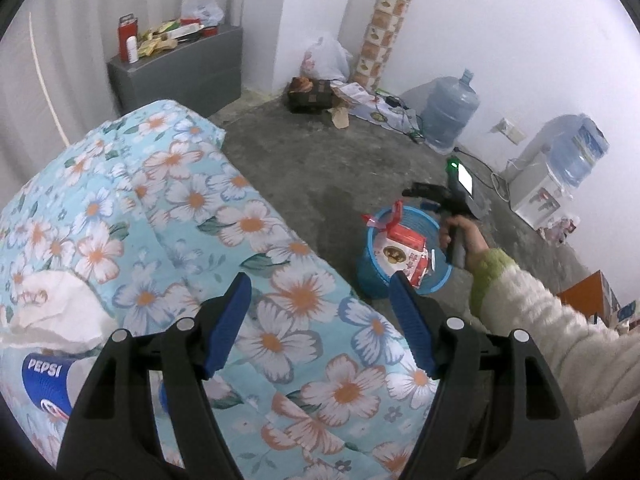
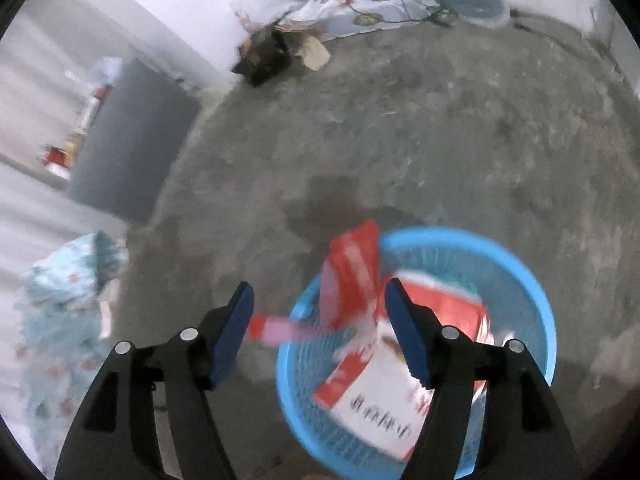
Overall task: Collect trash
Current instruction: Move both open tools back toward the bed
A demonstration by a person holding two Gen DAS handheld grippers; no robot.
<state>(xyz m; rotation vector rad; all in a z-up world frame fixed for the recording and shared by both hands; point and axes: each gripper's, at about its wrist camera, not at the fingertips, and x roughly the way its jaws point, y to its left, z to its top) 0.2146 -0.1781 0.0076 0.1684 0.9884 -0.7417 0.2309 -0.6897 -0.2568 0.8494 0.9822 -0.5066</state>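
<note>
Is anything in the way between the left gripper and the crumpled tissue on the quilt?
Nothing visible. The left gripper is open over the floral quilt, and the tissue lies uncovered left of its fingers.

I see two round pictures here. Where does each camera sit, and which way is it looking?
Left wrist view: on the left tool, angled down over a floral quilt, a Pepsi bottle and crumpled tissue; it shows open blue fingers and the person's right hand and fuzzy sleeve.
Right wrist view: on the right tool, looking steeply down at the floor; open fingers, nothing gripped.
Shared: the blue basket with red-and-white packaging, the grey cabinet.
</note>
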